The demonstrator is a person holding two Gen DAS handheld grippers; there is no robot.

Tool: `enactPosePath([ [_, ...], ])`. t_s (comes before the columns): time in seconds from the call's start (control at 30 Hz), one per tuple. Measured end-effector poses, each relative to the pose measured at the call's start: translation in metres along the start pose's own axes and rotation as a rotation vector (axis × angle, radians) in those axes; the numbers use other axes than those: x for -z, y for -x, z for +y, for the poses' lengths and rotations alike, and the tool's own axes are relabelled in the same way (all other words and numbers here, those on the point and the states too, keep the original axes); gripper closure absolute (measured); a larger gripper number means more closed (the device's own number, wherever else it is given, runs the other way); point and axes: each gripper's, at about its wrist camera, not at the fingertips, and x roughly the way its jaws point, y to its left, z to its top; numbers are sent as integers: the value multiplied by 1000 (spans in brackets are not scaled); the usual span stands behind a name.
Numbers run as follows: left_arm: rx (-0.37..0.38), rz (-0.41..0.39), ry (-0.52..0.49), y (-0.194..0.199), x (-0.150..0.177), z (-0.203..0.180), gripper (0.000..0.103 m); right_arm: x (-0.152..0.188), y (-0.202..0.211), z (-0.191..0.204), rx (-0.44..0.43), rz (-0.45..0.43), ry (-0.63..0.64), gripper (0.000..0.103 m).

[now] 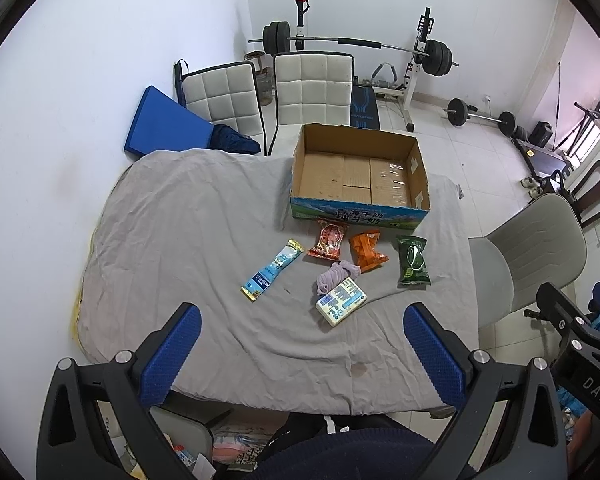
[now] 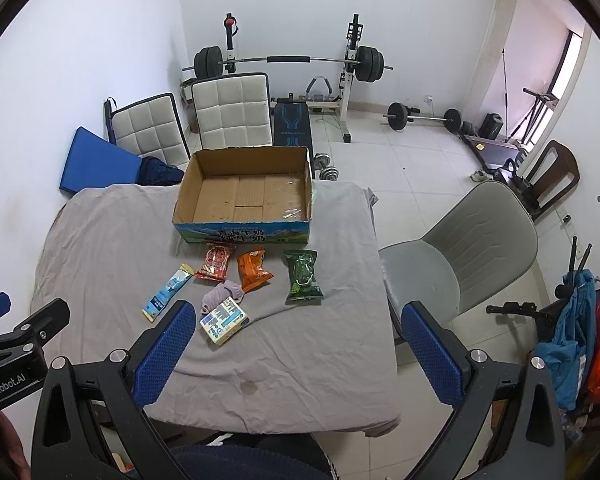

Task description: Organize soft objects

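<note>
An open, empty cardboard box (image 1: pixel 358 174) (image 2: pixel 246 196) stands at the far side of a grey-clothed table (image 1: pixel 180 240) (image 2: pixel 100 240). In front of it lie a light-blue sachet (image 1: pixel 272 270) (image 2: pixel 167 292), a red snack pack (image 1: pixel 329 239) (image 2: pixel 216 261), an orange pack (image 1: pixel 367 250) (image 2: pixel 253 270), a green pack (image 1: pixel 413 261) (image 2: pixel 303 275), a lilac cloth (image 1: pixel 334 274) (image 2: pixel 222 294) and a white tissue pack (image 1: pixel 341 300) (image 2: pixel 224 320). My left gripper (image 1: pixel 302 344) and right gripper (image 2: pixel 296 340) are open and empty, held above the near part of the table.
Two white padded chairs (image 1: pixel 268 92) stand behind the table, a grey chair (image 1: pixel 532 252) (image 2: pixel 460 256) at its right. A blue mat (image 1: pixel 168 124) leans on the wall. A barbell rack (image 2: pixel 292 64) and weights stand at the back.
</note>
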Motion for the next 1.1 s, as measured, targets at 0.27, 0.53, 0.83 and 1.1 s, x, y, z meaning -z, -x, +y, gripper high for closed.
enactPosePath([
  [0.27, 4, -1, 2, 0, 1, -3, 0, 1, 0, -3, 3, -5, -1, 0],
  [0.53, 5, -6, 0, 1, 0, -7, 0, -2, -2, -7, 0, -1, -6, 0],
  [0.83, 7, -4, -1, 1, -2, -7, 0, -3, -1, -7, -2, -4, -9, 0],
  [1.1, 7, -8, -2, 1, -4, -7, 0, -6, -2, -6, -3, -10, -12, 0],
])
